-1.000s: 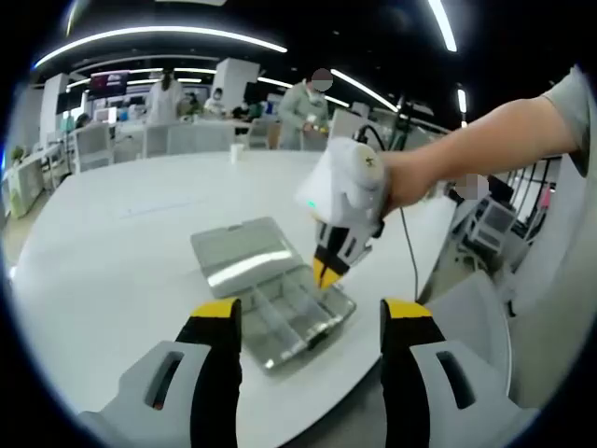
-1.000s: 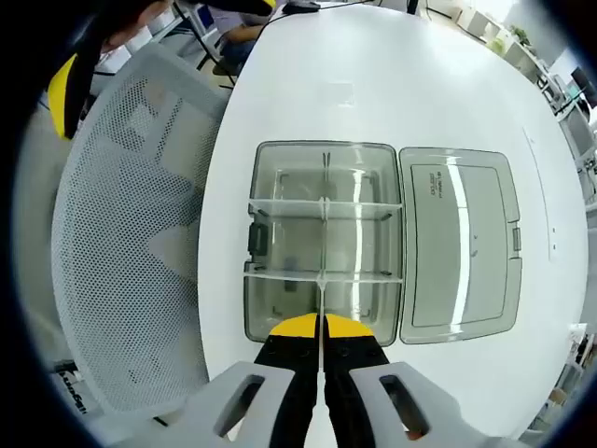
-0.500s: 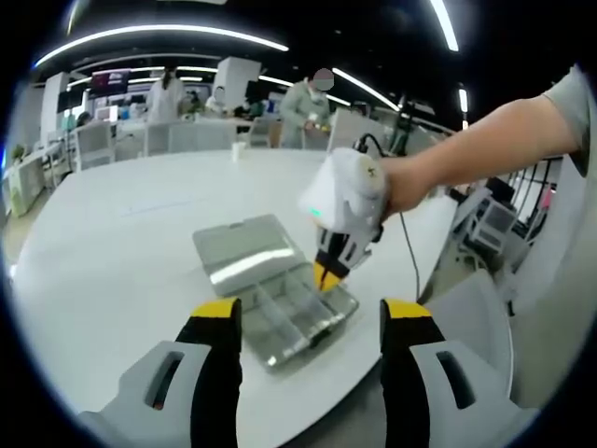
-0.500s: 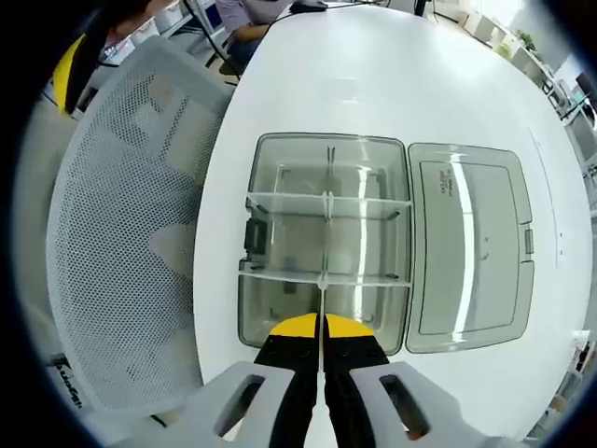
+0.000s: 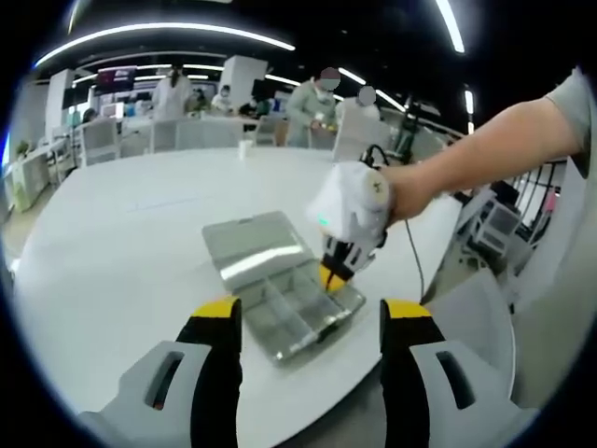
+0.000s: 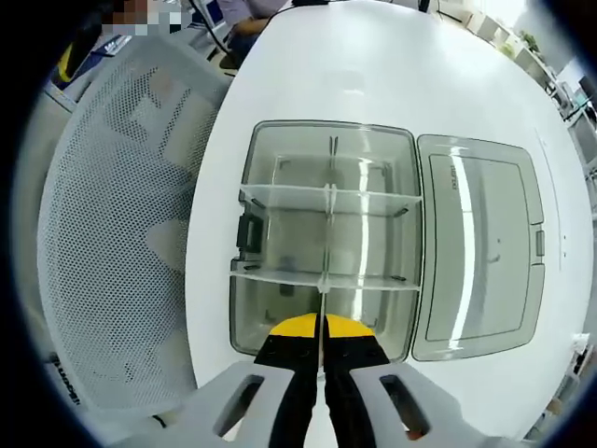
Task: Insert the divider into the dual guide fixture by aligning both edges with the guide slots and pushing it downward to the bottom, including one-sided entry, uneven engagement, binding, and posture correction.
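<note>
A clear plastic box (image 6: 244,201) lies on the white table with its lid (image 6: 480,247) folded open to the right. Two clear cross dividers (image 6: 373,194) span it. My right gripper (image 6: 322,329) is shut on a thin clear divider (image 6: 323,303), seen edge-on over the nearest compartment, in line with the box's centre line. Whether its edges sit in the slots I cannot tell. In the left gripper view, the right gripper (image 5: 334,276) points down into the box (image 5: 280,322) at its near right end. My left gripper (image 5: 311,314) hangs open, short of the box, holding nothing.
A white mesh chair (image 6: 121,233) stands against the table edge, left of the box. The round white table (image 5: 121,233) stretches away behind the box. A person's bare arm (image 5: 485,140) reaches in from the right. Several people and desks stand far behind.
The right gripper has come a little closer to the box with the divider, so the box looks larger. The left view has shifted slightly; its gripper stays open.
</note>
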{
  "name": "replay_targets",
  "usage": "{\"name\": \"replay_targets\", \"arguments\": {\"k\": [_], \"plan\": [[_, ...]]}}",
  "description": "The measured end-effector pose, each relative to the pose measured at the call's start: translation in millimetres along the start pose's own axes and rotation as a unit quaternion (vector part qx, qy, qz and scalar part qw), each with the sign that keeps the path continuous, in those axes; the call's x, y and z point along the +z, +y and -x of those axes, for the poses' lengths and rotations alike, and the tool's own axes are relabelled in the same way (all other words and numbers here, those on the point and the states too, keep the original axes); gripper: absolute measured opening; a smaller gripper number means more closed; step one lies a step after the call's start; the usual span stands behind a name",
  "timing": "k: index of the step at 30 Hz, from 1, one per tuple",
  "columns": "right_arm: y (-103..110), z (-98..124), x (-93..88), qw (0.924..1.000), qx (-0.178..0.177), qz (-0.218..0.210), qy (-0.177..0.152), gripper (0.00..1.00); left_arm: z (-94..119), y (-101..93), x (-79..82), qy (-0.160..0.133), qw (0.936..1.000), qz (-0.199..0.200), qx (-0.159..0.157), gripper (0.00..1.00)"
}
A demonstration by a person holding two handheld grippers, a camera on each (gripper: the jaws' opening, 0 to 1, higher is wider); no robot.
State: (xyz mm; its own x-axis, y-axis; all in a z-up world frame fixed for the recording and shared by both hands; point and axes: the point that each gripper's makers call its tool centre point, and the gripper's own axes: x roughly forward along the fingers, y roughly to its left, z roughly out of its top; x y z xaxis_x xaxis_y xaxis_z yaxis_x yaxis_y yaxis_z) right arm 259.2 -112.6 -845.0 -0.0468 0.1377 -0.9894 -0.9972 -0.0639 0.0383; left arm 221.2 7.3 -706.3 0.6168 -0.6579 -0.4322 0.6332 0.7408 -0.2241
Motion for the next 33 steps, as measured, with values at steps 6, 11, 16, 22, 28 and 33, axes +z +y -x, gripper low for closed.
{"name": "replay_targets", "arguments": {"k": [6, 11, 16, 22, 28, 33], "plan": [[-1, -1, 0.1, 0.9999, -0.002, 0.008, 0.007, 0.00, 2, -0.1, -0.5, -0.001, 1.0000, -0.002, 0.002, 0.58], [1, 0, 0.6, 0.9999, -0.003, 0.004, 0.013, 0.00, 7, 2.6, -3.5, 0.002, 1.0000, -0.002, 0.005, 0.58], [0, 2, 5.6, 0.9999, -0.007, 0.004, -0.006, 0.06, 16, 10.8, -5.4, 0.003, 0.9999, -0.003, 0.014, 0.58], [-7, 12, 8.4, 0.9991, -0.021, -0.003, -0.036, 0.05, 27, 20.2, -5.1, -0.001, 0.9997, -0.002, 0.025, 0.58], [-4, 26, 9.7, 0.9976, -0.030, -0.009, -0.062, 0.09, 42, 34.2, -8.7, 0.002, 0.9992, -0.006, 0.039, 0.59], [1, 35, 16.8, 0.9946, -0.039, -0.014, -0.096, 0.11, 57, 47.1, -24.3, 0.019, 0.9984, -0.015, 0.050, 0.59]]}}
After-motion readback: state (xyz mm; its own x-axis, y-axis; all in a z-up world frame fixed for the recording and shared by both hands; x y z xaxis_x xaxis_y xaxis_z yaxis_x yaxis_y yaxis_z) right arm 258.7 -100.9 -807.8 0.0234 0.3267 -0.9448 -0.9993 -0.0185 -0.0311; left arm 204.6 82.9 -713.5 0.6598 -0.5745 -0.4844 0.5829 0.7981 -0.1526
